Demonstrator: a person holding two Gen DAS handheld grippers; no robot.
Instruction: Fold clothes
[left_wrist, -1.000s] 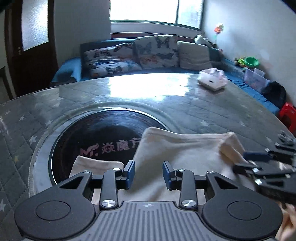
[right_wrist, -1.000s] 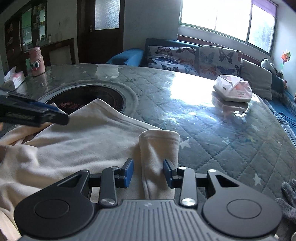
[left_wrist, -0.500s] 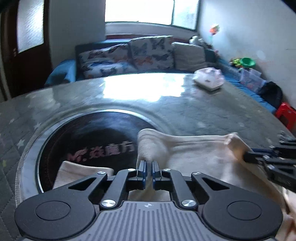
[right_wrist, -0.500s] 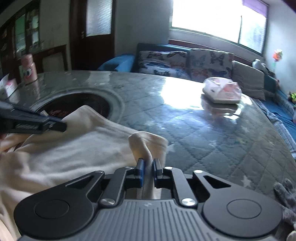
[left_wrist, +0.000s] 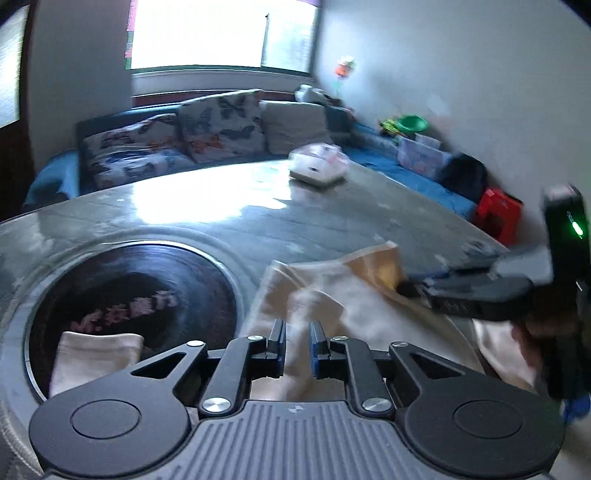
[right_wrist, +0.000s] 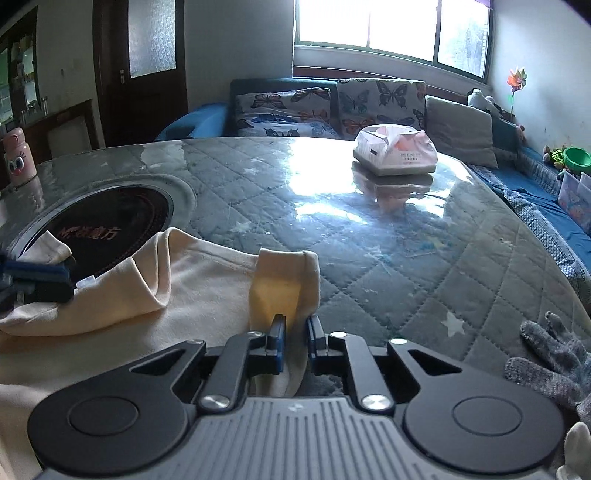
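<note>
A cream garment (right_wrist: 203, 291) lies on the quilted table (right_wrist: 369, 258), partly over a dark round inset (right_wrist: 110, 218). My right gripper (right_wrist: 295, 326) pinches a raised sleeve cuff (right_wrist: 284, 269); its jaws are opening slightly with the cloth still pressed between the pads. In the left wrist view my left gripper (left_wrist: 297, 330) grips a lifted fold of the garment (left_wrist: 321, 302); its jaws are also opening a little, cloth still between them. The right gripper (left_wrist: 410, 286) shows at the right there. The left gripper (right_wrist: 55, 278) shows at the left edge of the right wrist view.
A pink tissue pack (right_wrist: 395, 153) sits at the far side of the table. A pink bottle (right_wrist: 18, 157) stands at the far left. A grey glove (right_wrist: 554, 365) lies at the right edge. A sofa with butterfly cushions (right_wrist: 332, 107) runs behind the table.
Both grippers went from open over the garment to shut on it. Each has since drawn a fold of cloth up and moved sideways; the left view is now blurred and rolled.
</note>
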